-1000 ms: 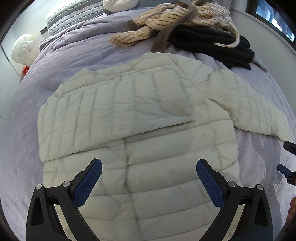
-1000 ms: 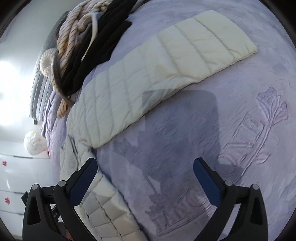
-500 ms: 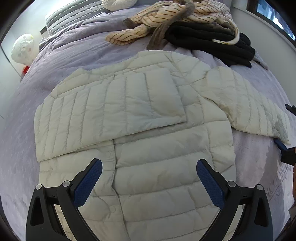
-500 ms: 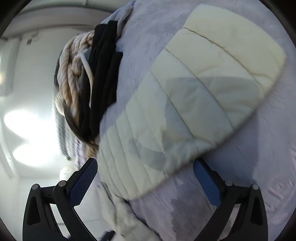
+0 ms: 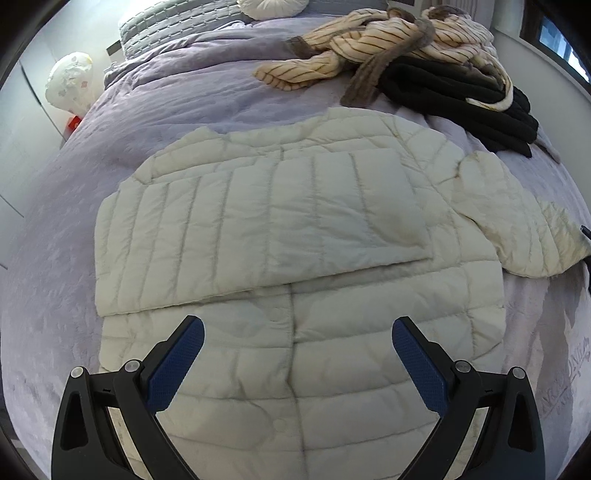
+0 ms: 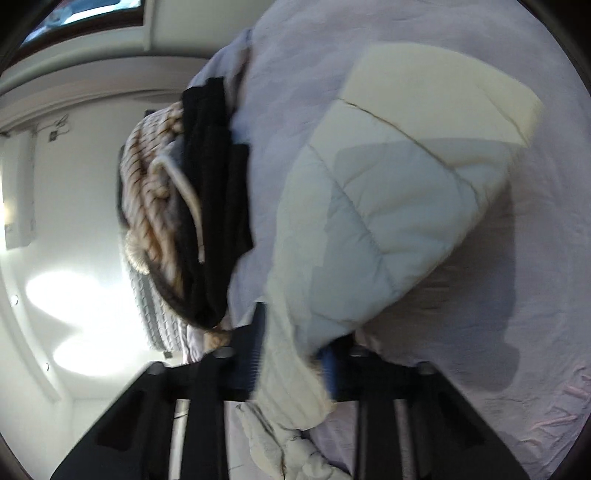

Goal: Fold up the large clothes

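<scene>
A cream quilted puffer jacket [image 5: 295,369] lies flat on the lilac bedspread [image 5: 177,110]. One sleeve [image 5: 258,229] is folded across its chest. The other sleeve [image 5: 517,221] stretches out to the right. My left gripper [image 5: 297,362] hovers open above the jacket's lower front with nothing between its fingers. In the right wrist view, my right gripper [image 6: 293,354] is rolled on its side, and its jaws are closing on the outstretched sleeve [image 6: 388,206]. The padded cloth is pinched between the blue pads and bulges up in front of them.
A heap of clothes lies at the far right of the bed: a cream striped garment [image 5: 388,48] on a black one [image 5: 461,92]. A grey pillow [image 5: 177,18] and a round white cushion [image 5: 273,5] are at the head. A white wall and a window [image 5: 554,37] border the right side.
The right gripper swung in over the outstretched sleeve, rolled sideways, and brought its wide-open jaws together on the cloth. The left gripper drifted a little over the jacket and stayed open.
</scene>
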`<move>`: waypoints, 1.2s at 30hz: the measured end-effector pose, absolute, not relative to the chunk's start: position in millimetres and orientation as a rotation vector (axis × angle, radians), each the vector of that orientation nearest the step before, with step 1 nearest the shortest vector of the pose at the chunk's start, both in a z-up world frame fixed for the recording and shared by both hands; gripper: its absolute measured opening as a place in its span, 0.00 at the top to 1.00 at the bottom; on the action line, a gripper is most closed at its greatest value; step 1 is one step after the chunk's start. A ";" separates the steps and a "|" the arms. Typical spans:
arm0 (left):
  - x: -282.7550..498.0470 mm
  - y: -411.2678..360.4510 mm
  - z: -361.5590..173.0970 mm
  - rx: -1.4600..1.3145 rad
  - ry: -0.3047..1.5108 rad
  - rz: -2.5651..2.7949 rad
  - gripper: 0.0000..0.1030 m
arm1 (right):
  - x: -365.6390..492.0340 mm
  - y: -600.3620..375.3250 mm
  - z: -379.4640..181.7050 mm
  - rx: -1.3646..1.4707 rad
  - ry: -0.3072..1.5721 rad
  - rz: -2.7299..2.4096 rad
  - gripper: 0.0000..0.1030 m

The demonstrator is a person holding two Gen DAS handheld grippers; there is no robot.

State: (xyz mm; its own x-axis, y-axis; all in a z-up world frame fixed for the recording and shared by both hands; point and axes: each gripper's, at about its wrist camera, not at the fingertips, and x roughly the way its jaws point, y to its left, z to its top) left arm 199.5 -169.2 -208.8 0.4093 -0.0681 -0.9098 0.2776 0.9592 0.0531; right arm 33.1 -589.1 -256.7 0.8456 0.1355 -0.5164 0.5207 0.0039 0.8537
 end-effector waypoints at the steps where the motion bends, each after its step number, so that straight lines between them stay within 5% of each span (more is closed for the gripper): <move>1: 200.5 -166.1 -209.1 0.206 1.132 -0.218 0.01 | 37.6 -585.6 -250.0 1.532 0.536 -0.315 0.82; 10: 215.1 -124.5 -205.1 0.166 1.114 -0.169 0.01 | 114.6 -514.9 -167.2 1.125 0.607 -0.046 0.85; 18: 228.4 -61.7 -201.2 0.110 1.086 -0.076 0.01 | 206.4 -357.7 -117.7 0.642 0.750 0.182 0.85; 27: 237.0 -0.5 -211.1 0.028 1.090 0.003 0.01 | 262.3 -196.9 -174.0 0.353 1.004 0.286 0.85; 35: 238.1 20.8 -217.9 0.011 1.094 -0.010 0.01 | 262.1 -194.3 -215.5 0.342 1.124 0.181 0.84; 36: 238.1 23.0 -217.7 0.008 1.094 -0.010 0.01 | 260.7 -196.3 -215.7 0.351 1.125 0.172 0.76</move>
